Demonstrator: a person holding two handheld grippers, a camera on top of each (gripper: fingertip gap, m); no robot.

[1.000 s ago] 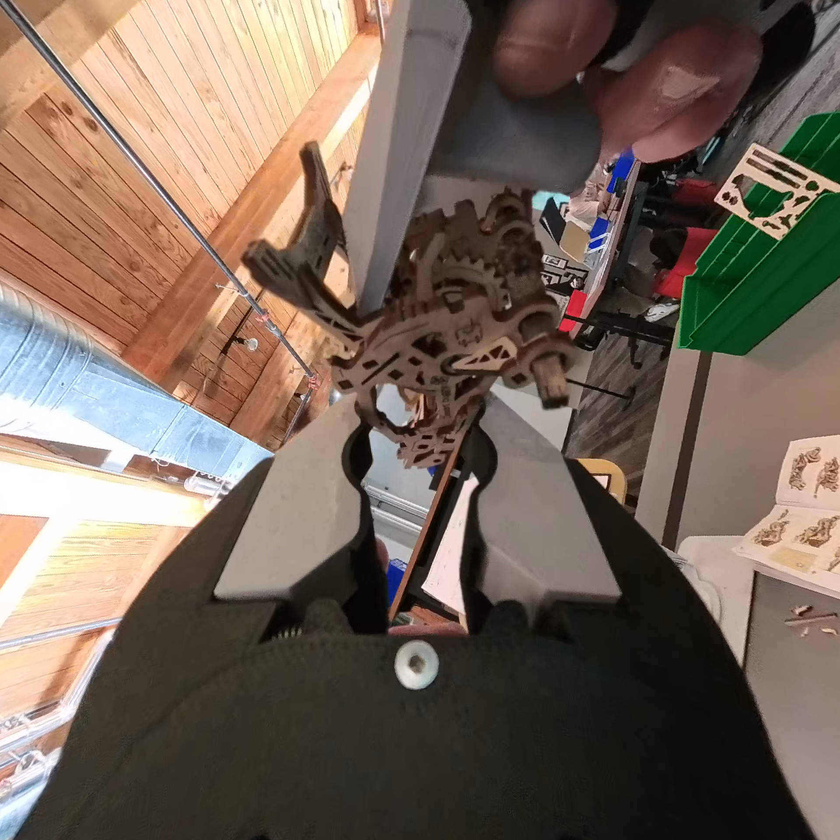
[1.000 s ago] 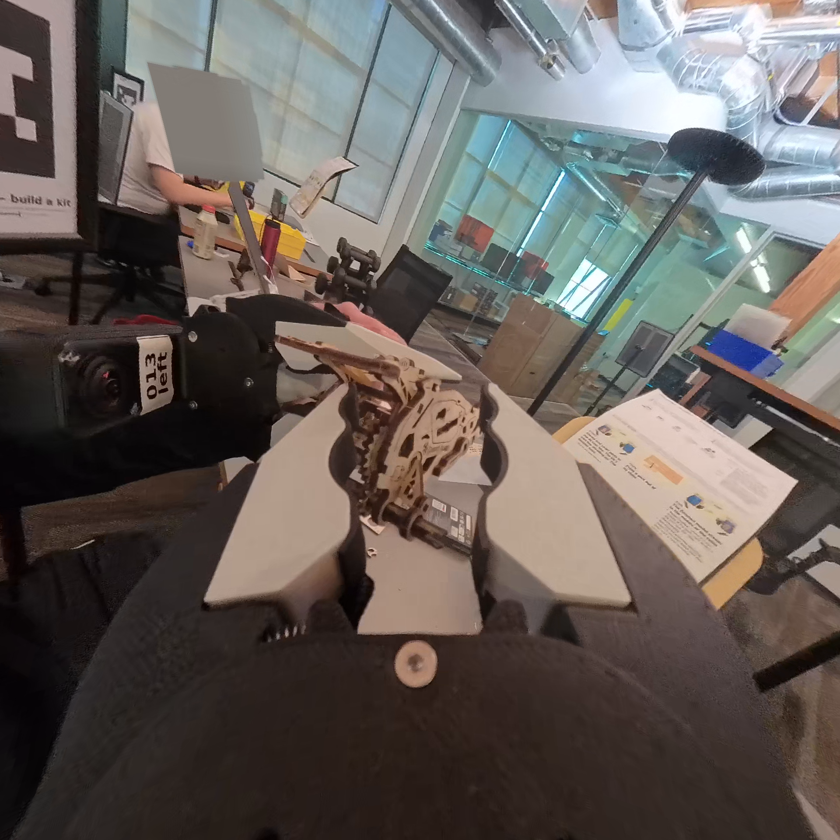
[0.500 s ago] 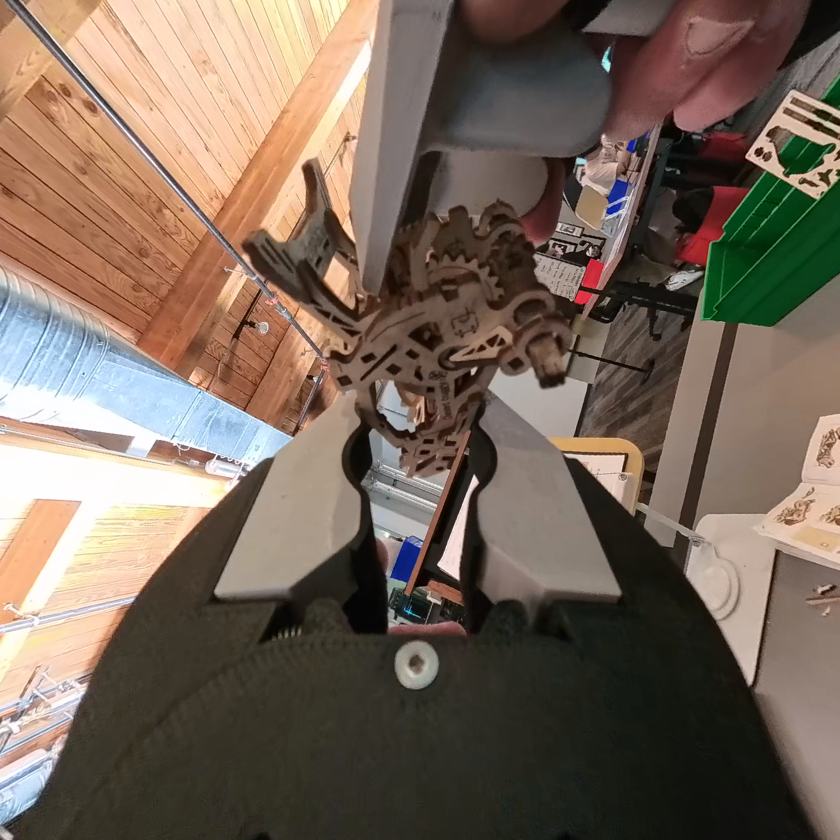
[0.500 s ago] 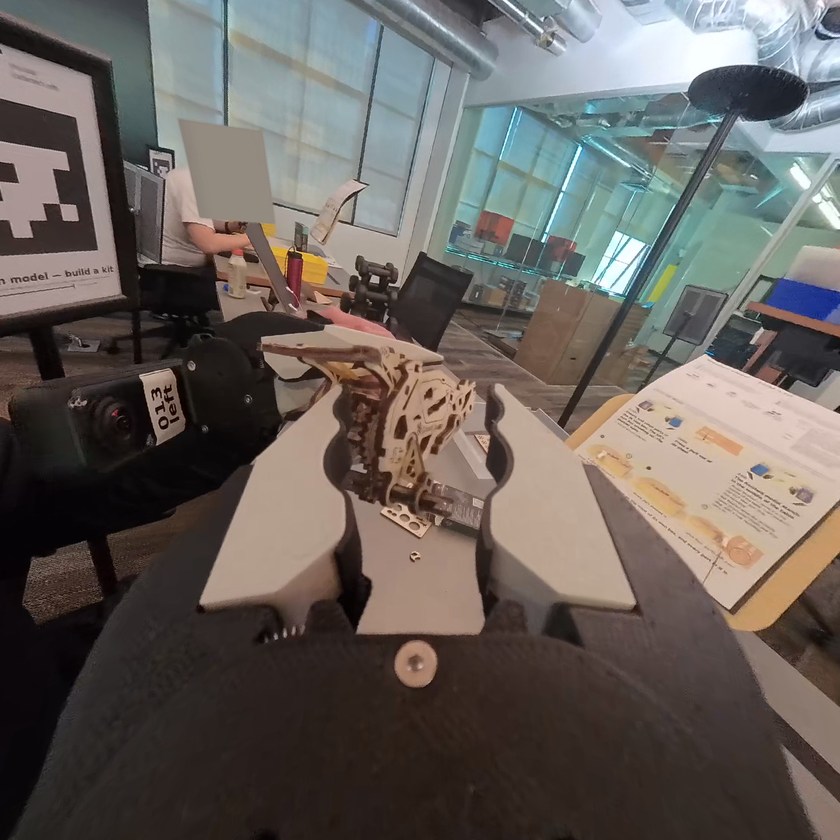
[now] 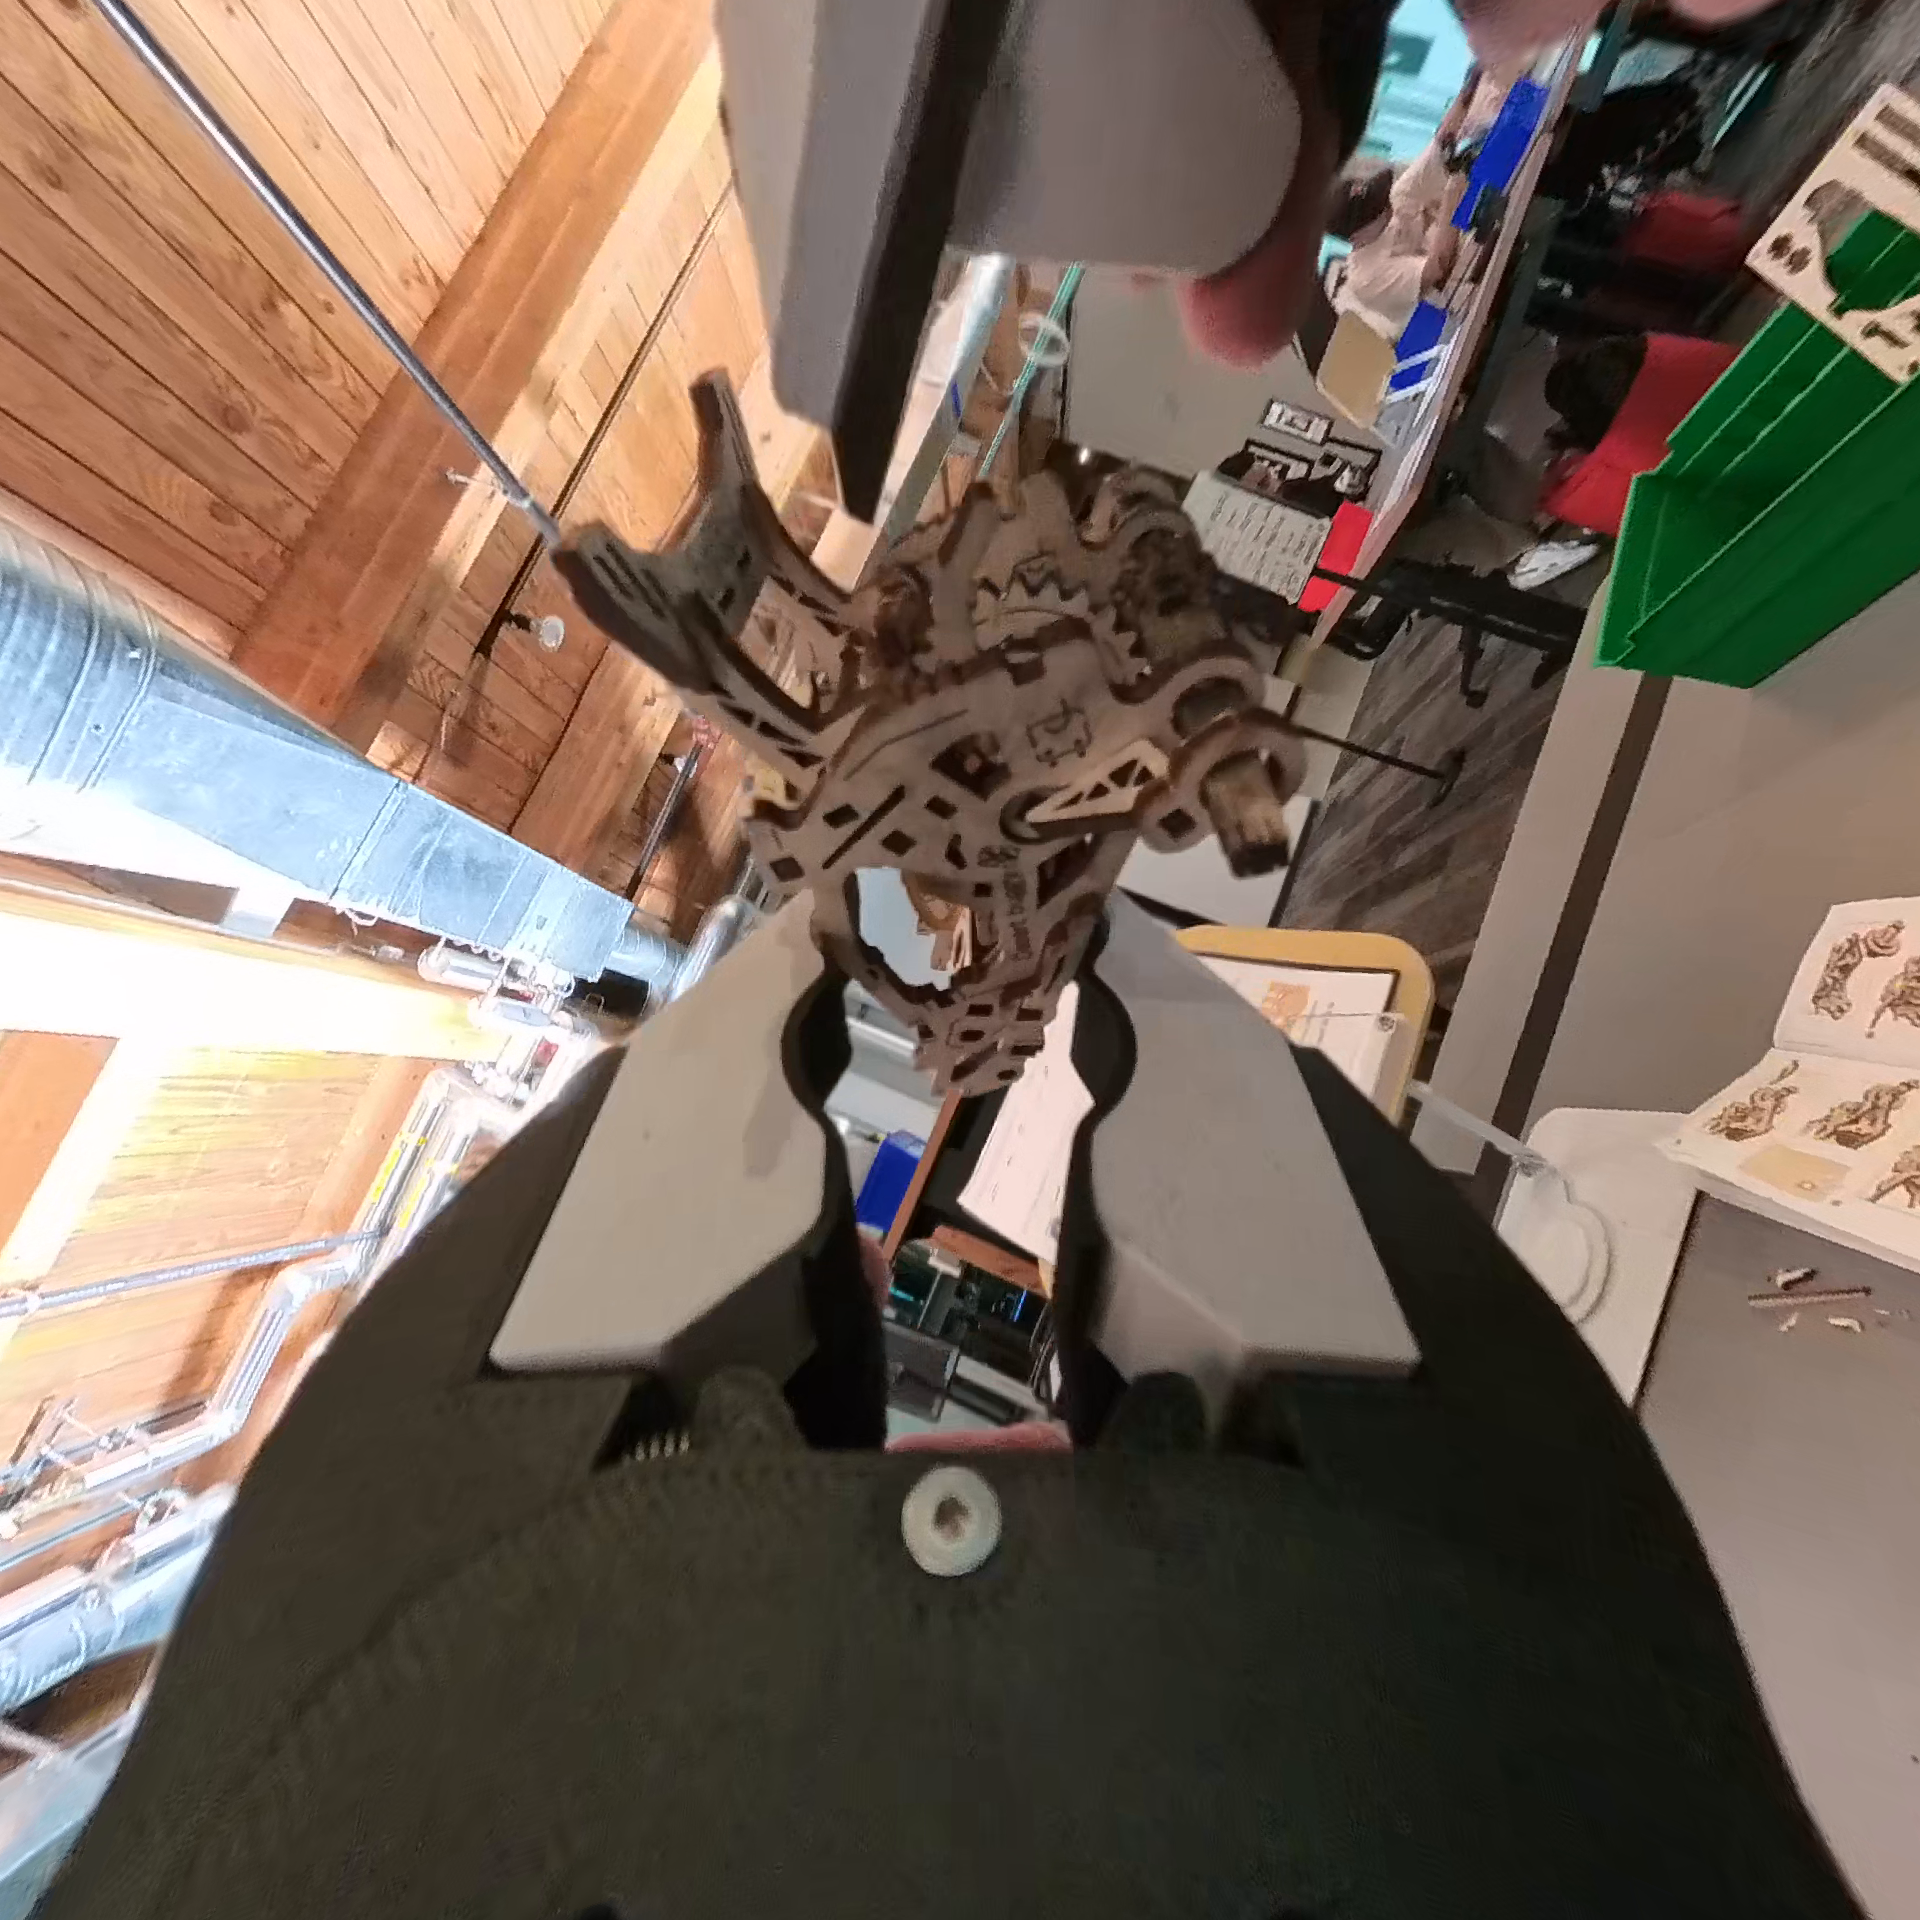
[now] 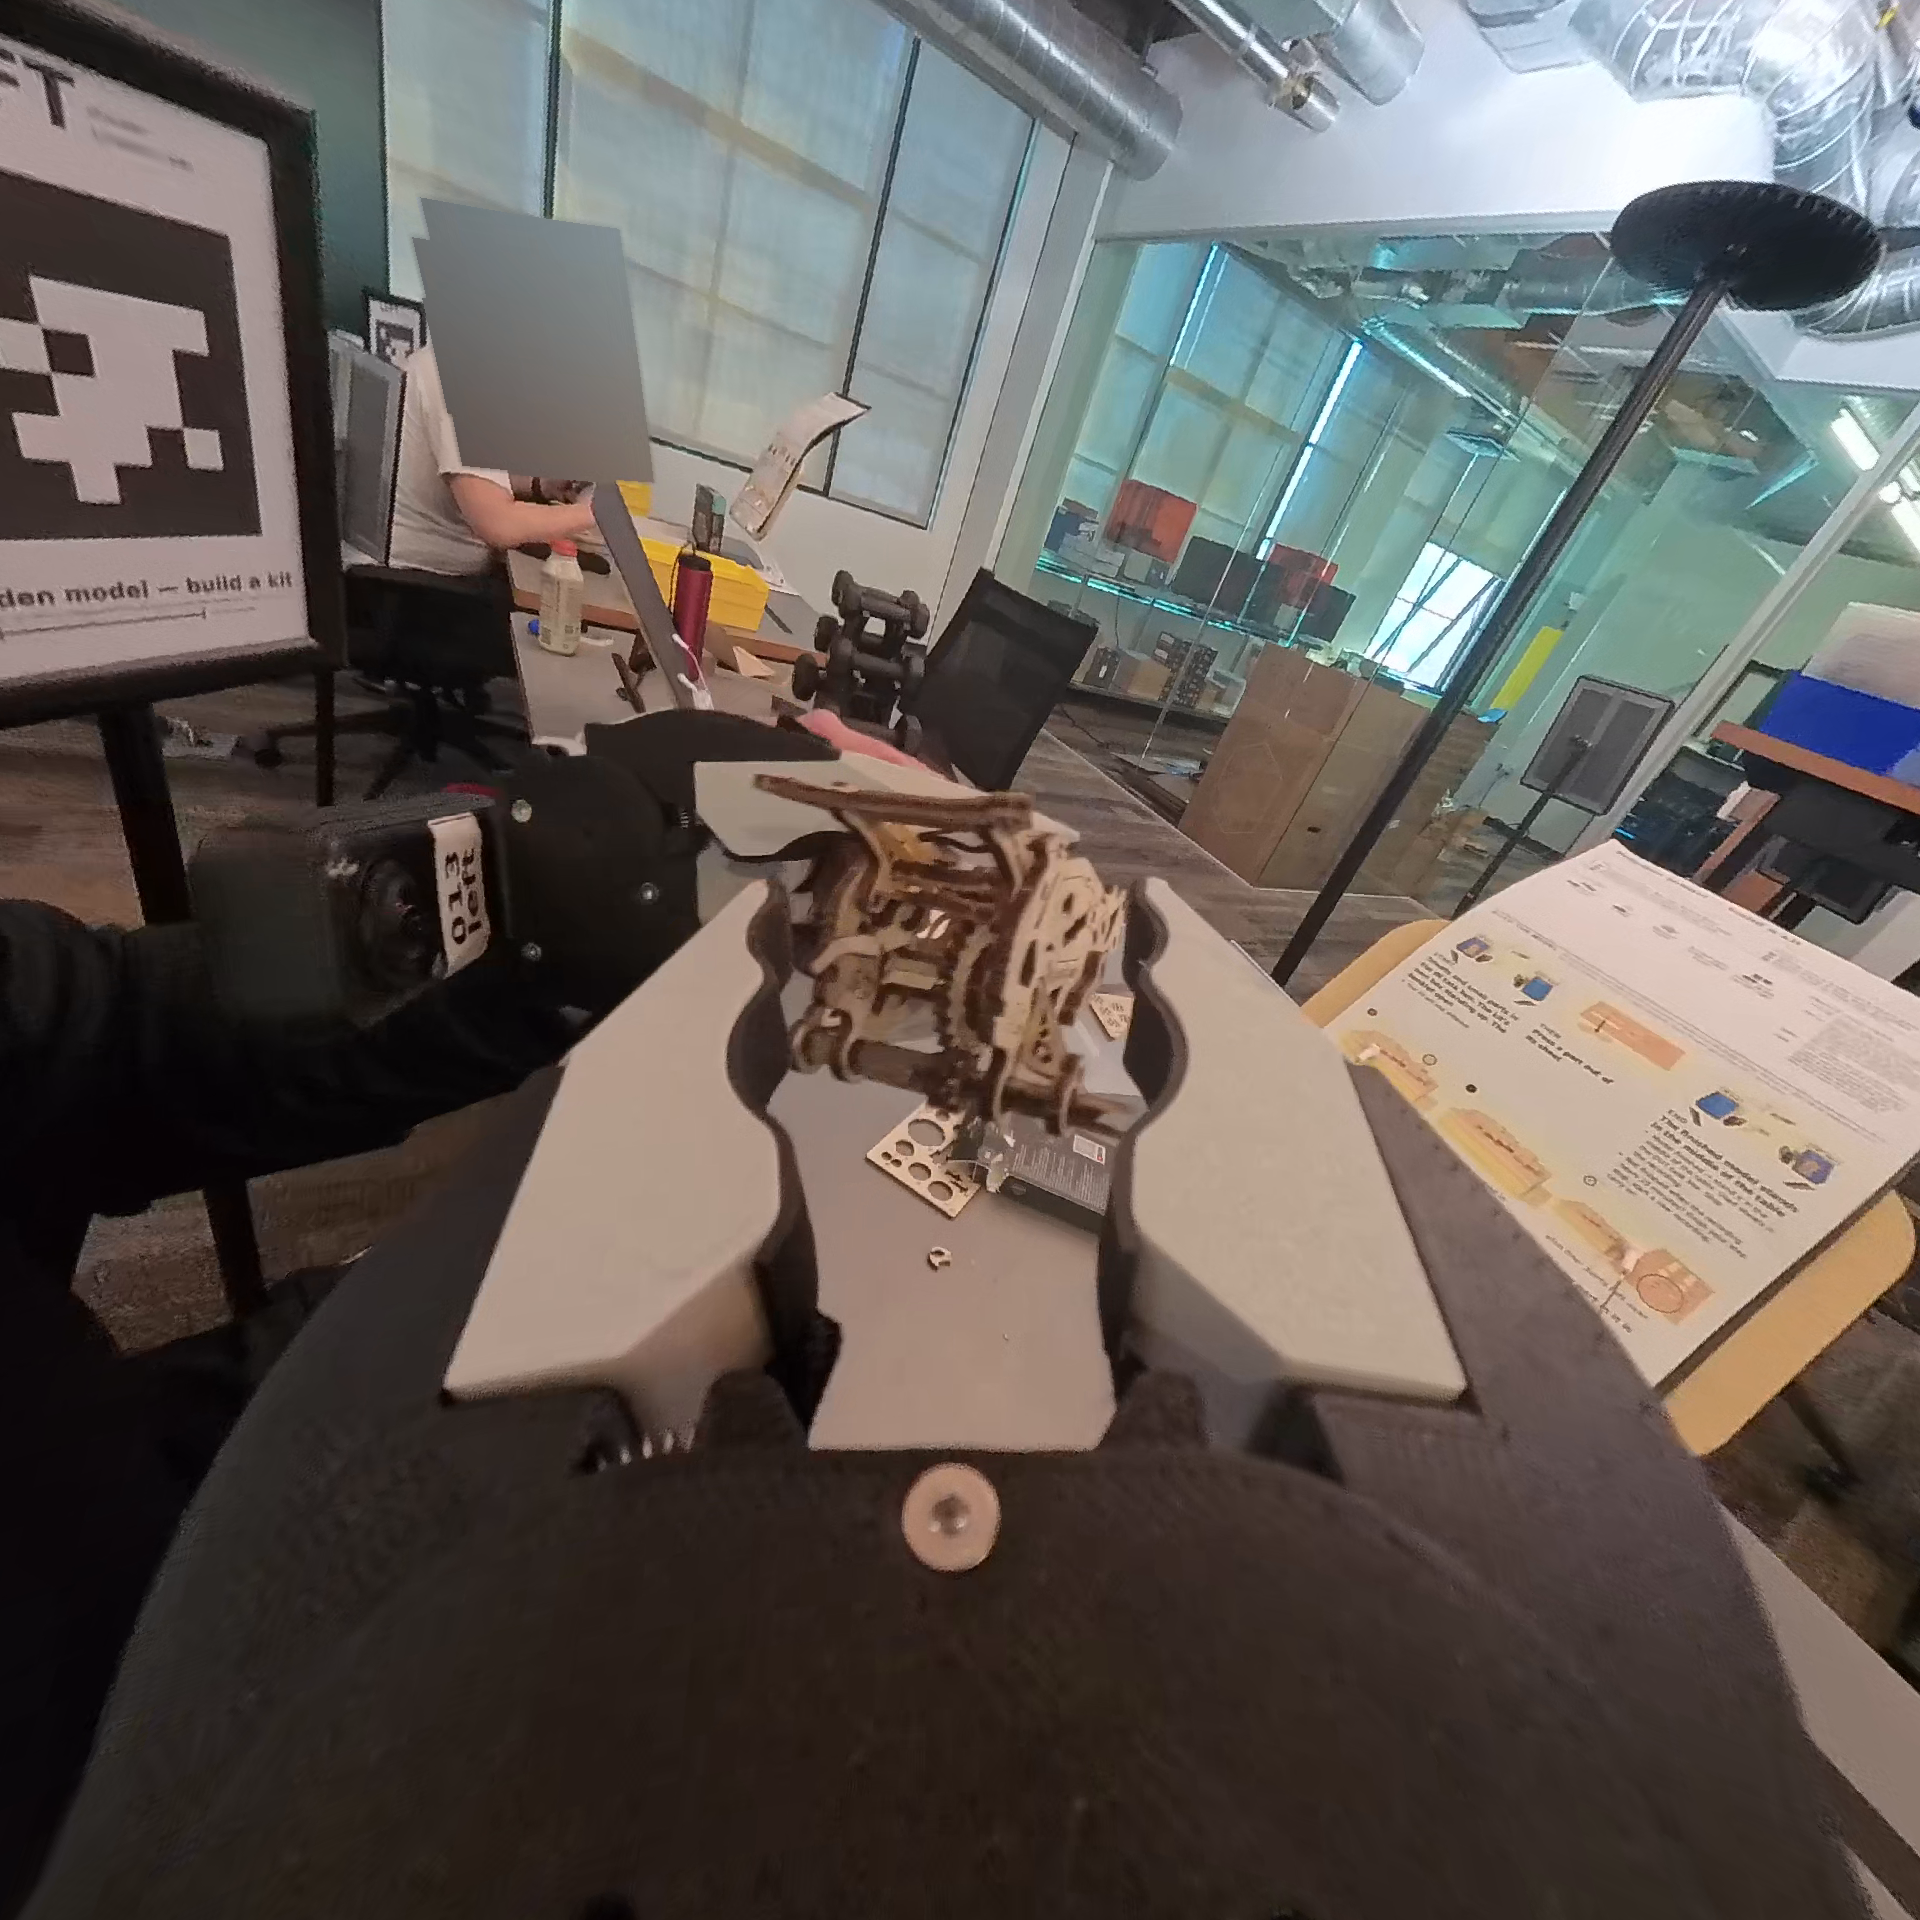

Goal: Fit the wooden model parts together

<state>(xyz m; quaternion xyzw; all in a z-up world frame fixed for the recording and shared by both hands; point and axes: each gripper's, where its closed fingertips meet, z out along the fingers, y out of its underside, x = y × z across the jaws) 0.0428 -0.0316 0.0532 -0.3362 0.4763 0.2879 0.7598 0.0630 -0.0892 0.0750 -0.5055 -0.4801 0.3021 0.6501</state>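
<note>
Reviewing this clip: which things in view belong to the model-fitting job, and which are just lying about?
Job:
wooden model
left hand-held gripper, clamping it
right hand-held gripper, open around it
instruction sheet
punched parts sheet

Lying about:
green bin
dumbbells
red bottle

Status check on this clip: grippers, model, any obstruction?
Left gripper clamped on the wooden gear model. Right gripper open, fingers straddling the model with gaps. Nothing blocking; loose punched wooden sheet on table below.
</note>
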